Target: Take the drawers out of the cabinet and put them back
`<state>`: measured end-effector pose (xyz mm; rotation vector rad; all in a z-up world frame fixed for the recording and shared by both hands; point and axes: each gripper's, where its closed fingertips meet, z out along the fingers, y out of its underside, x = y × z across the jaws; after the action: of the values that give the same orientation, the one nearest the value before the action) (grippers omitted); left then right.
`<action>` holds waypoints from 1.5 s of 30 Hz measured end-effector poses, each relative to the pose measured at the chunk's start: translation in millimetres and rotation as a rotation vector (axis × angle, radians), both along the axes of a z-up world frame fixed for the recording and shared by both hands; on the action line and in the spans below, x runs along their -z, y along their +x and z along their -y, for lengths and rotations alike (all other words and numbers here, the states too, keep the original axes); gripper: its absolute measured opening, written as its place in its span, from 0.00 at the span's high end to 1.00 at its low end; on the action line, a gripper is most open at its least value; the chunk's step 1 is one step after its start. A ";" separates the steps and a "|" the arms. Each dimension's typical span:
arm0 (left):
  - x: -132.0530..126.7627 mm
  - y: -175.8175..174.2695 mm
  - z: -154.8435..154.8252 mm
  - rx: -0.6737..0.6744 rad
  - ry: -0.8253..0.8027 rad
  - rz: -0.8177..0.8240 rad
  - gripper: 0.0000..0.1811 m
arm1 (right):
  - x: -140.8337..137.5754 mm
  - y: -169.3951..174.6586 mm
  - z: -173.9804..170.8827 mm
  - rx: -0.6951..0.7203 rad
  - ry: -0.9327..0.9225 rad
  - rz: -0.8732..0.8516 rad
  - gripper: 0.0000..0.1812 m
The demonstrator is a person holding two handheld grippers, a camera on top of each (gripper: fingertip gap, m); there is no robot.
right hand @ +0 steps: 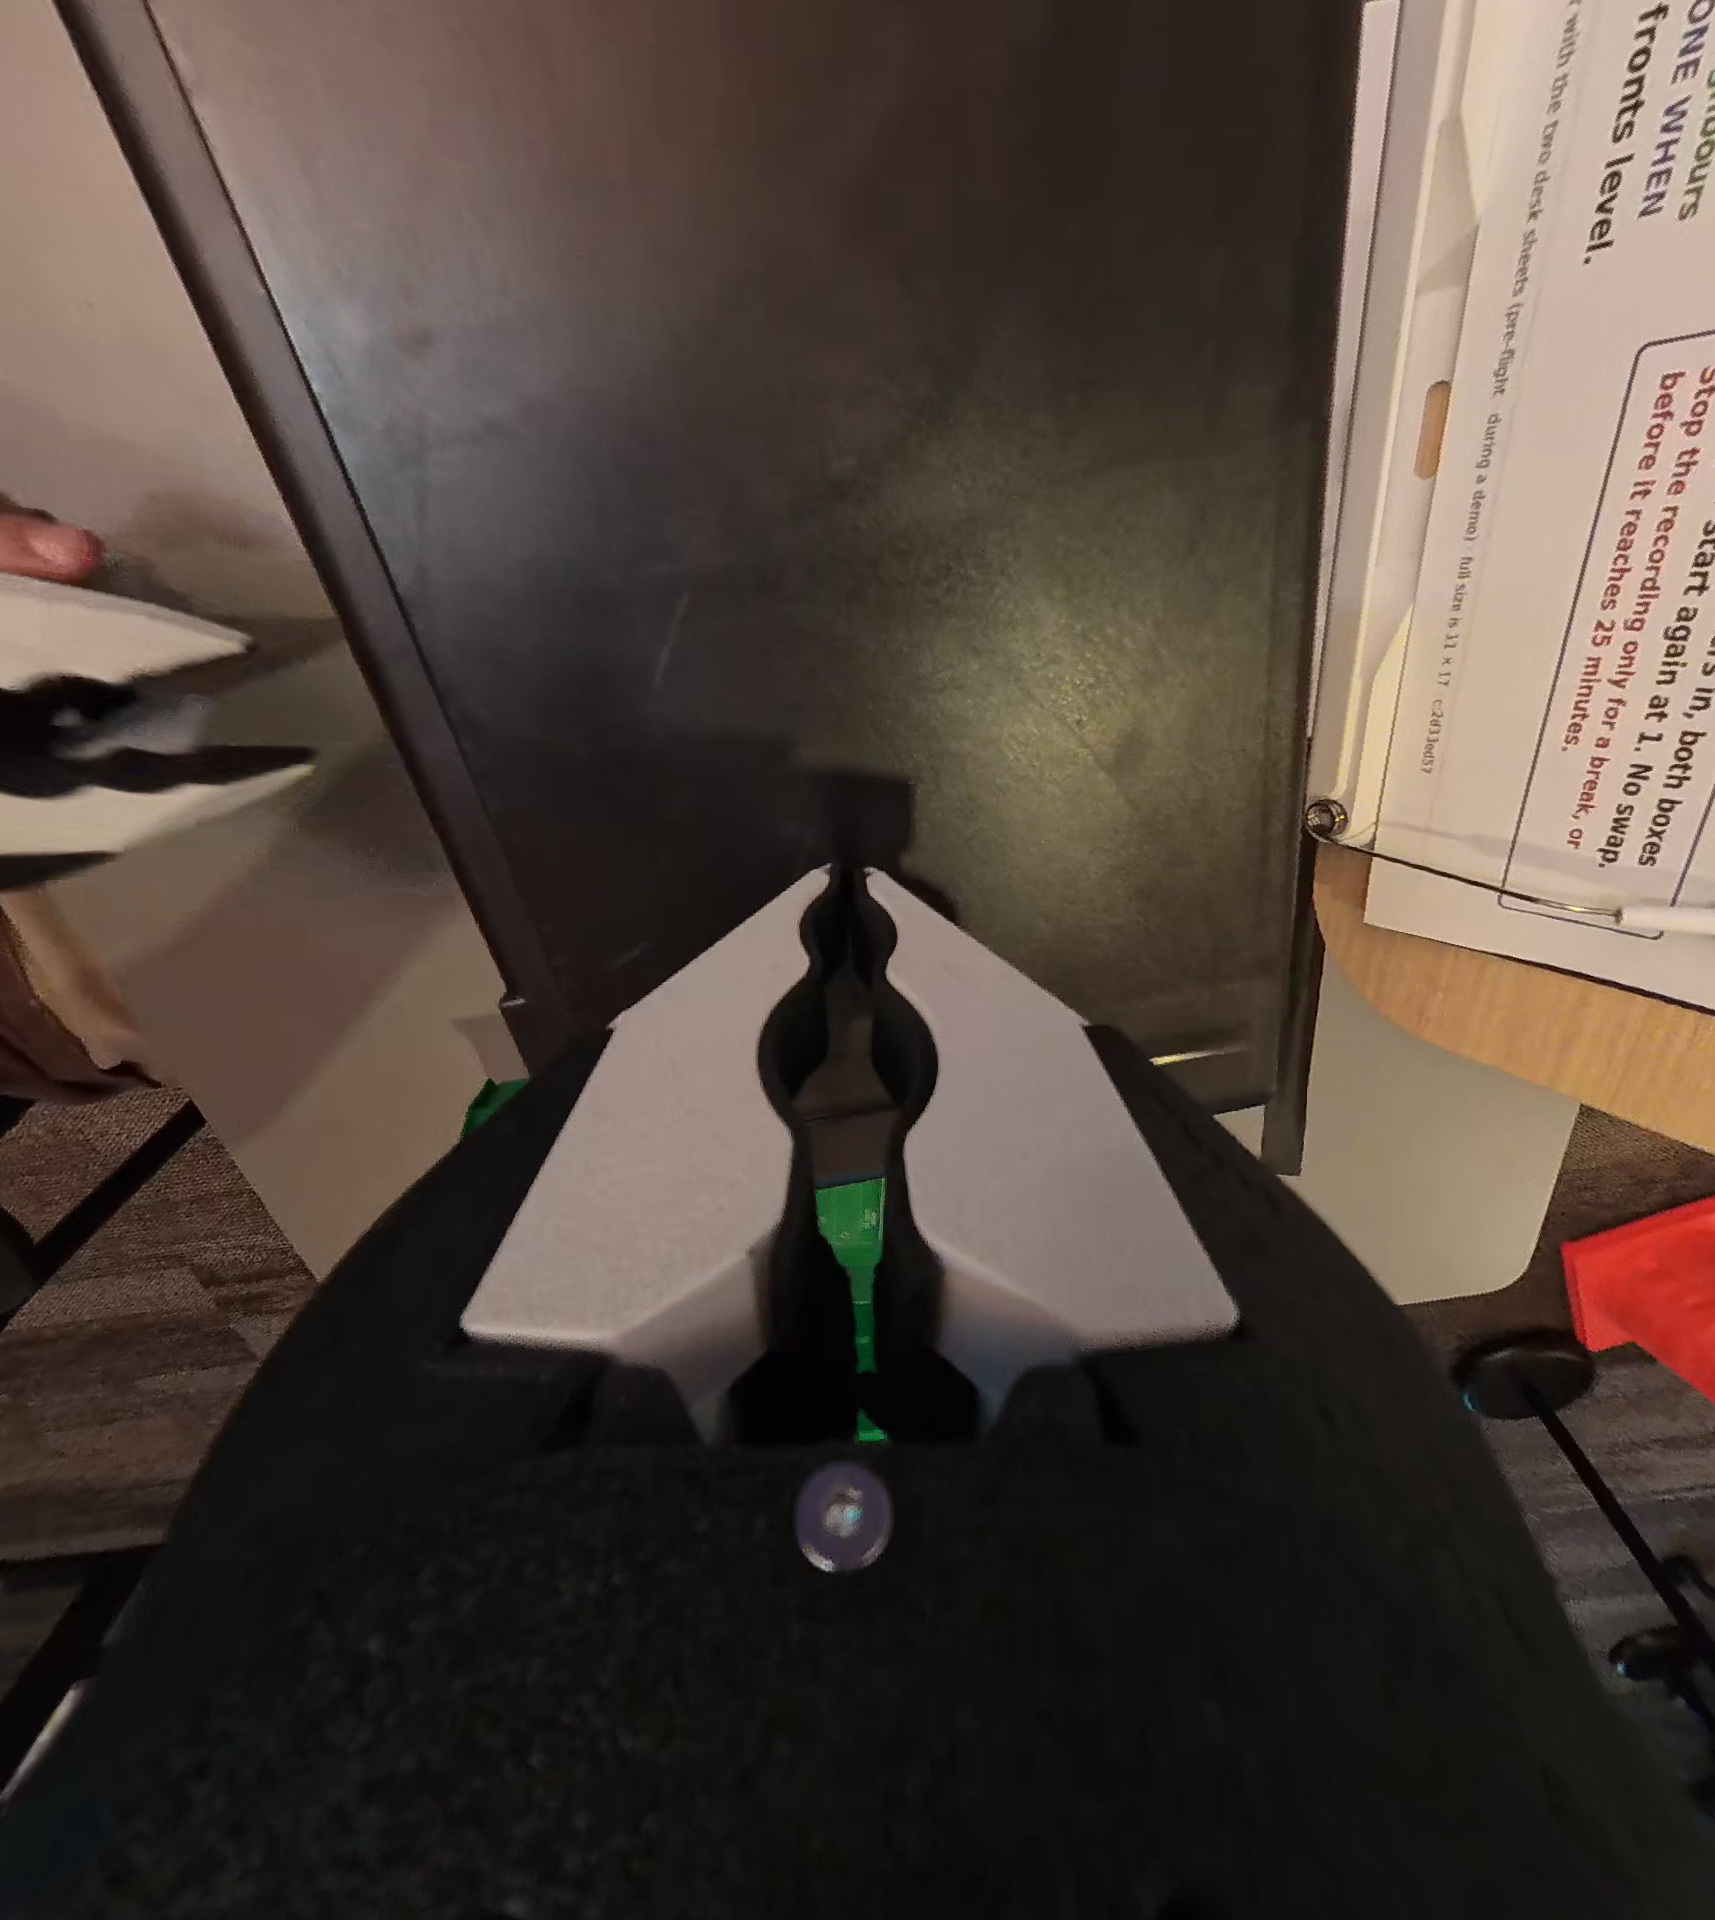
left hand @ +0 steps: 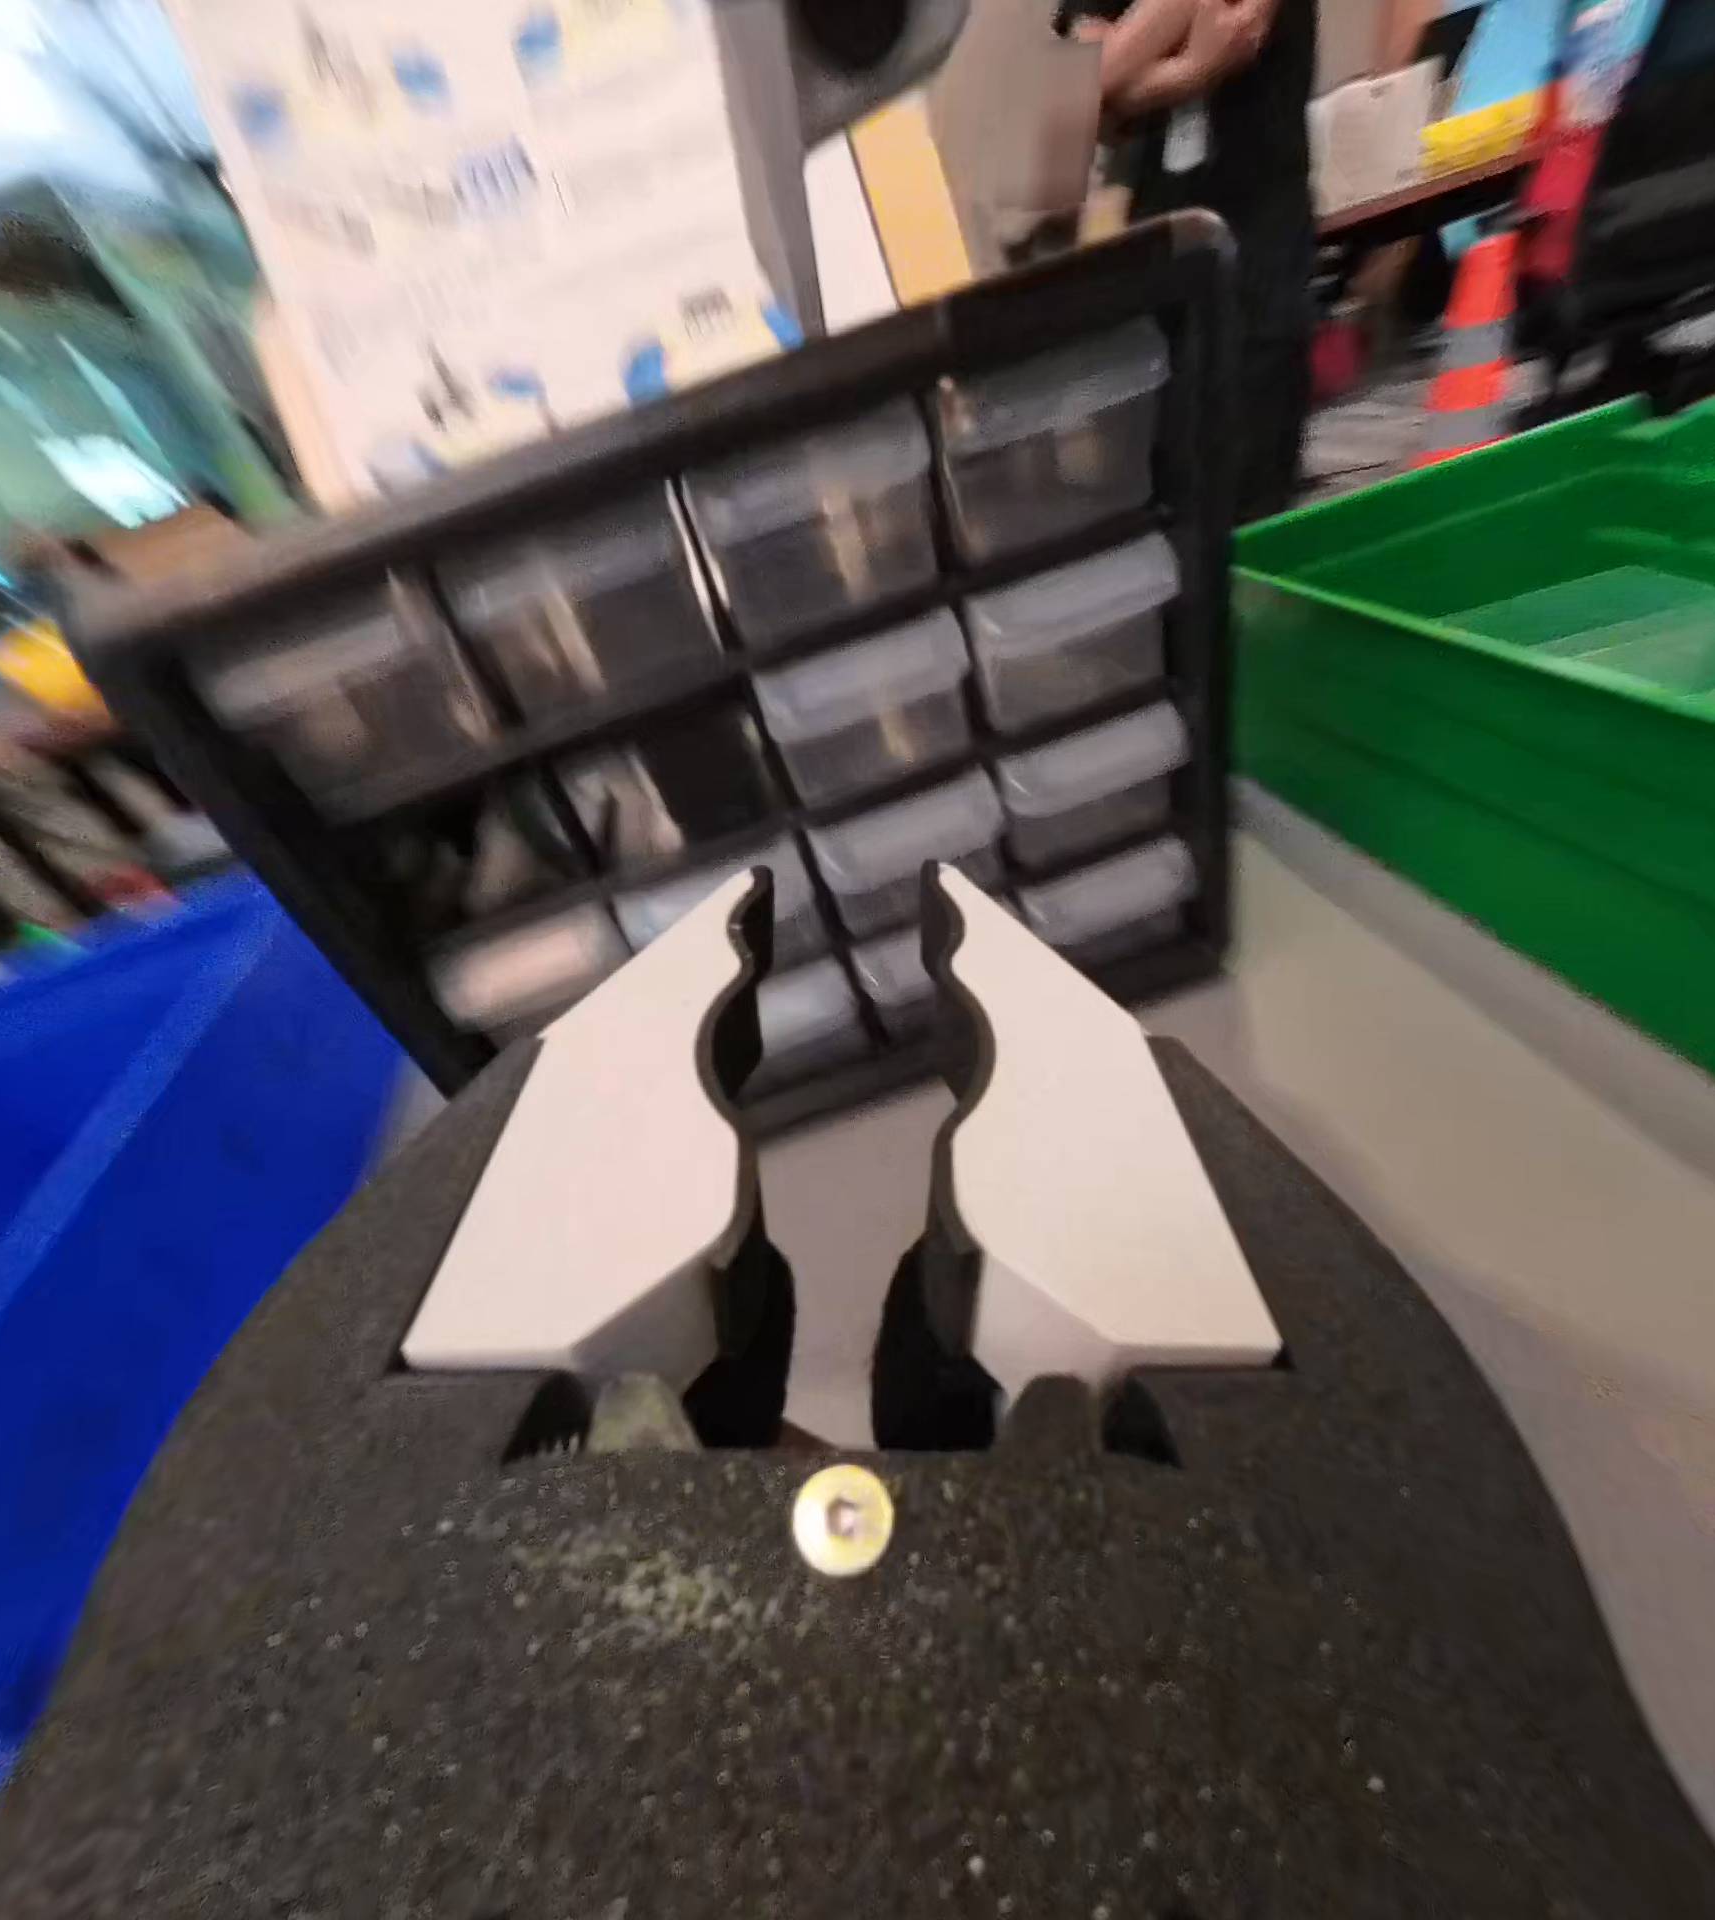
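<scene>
The black cabinet (left hand: 1201, 623) stands on the grey table, with several clear plastic drawers (left hand: 1050, 447) in its slots. Two slots at the left of the second row (left hand: 671, 790) look dark and without drawer fronts; blur hides detail. My left gripper (left hand: 848, 883) is open and empty, a short way in front of the lower middle drawers. In the right wrist view I look onto a flat dark panel of the cabinet (right hand: 832, 468). My right gripper (right hand: 848, 878) is shut on a small black tab (right hand: 858, 810) on that panel. The left gripper (right hand: 74, 727), held by a hand, shows blurred at the left.
A green tray (left hand: 1518, 790) sits right of the cabinet and a blue bin (left hand: 105, 1143) sits left. A person stands behind the table. In the right wrist view, printed sheets (right hand: 1580, 468) lie on a wooden desk, a red block (right hand: 1694, 1309) lies lower right, and green (right hand: 848, 1226) shows under the fingers.
</scene>
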<state>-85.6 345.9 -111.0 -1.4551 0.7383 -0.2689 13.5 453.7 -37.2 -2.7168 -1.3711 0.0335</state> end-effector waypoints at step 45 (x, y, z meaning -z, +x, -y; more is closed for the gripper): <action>-3.9 15.5 10.5 -0.144 0.658 -0.593 0.94 | 0.1 0.5 -0.2 0.019 0.001 0.098 1.00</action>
<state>-70.1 335.3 -107.2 -0.9363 1.0635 0.5045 14.1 453.9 -37.3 -2.7644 -1.3695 -0.1035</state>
